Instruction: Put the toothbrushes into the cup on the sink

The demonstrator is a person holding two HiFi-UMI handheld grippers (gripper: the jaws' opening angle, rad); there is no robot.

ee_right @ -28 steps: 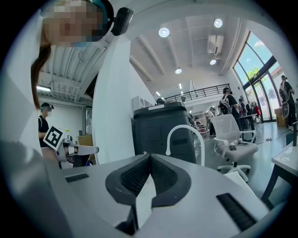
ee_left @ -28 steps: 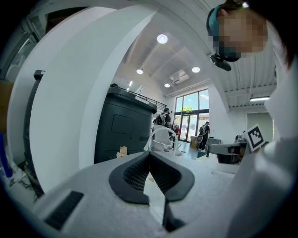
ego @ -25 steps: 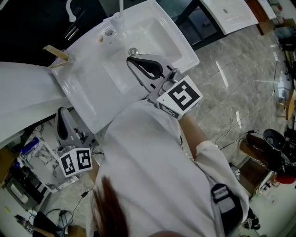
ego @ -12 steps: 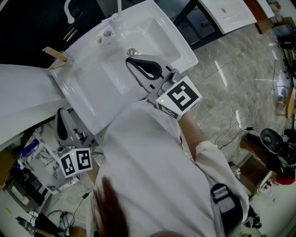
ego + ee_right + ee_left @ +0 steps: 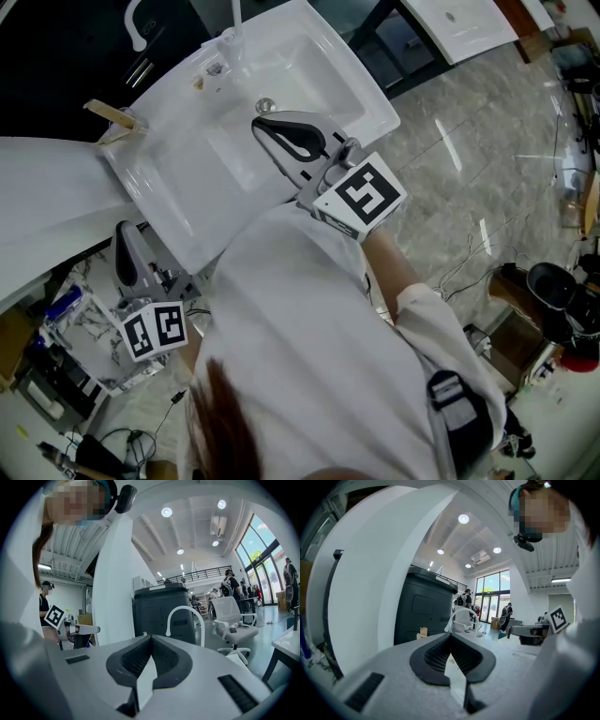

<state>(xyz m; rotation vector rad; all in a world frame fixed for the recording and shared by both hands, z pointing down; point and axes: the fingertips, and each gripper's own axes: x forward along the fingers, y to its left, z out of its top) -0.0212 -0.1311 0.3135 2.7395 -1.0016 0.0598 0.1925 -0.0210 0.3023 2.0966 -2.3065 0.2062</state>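
Note:
The white sink (image 5: 178, 192) fills the upper left of the head view. A pale wooden piece (image 5: 112, 113), perhaps a toothbrush, sticks out at its left corner. A clear cup (image 5: 228, 41) seems to stand by the white faucet (image 5: 233, 11) at the back rim. My right gripper (image 5: 266, 126) hovers over the basin, shut and empty, and in the right gripper view (image 5: 151, 637) its jaws meet at the tips. My left gripper (image 5: 123, 232) hangs below the sink's front edge, also shut with nothing in it (image 5: 451, 636).
A drain (image 5: 266, 105) lies in the basin just beyond the right gripper. A white curved panel (image 5: 47, 202) stands left of the sink. A dark cabinet (image 5: 164, 616) rises behind it. Cables and boxes (image 5: 534, 309) litter the marble floor at the right.

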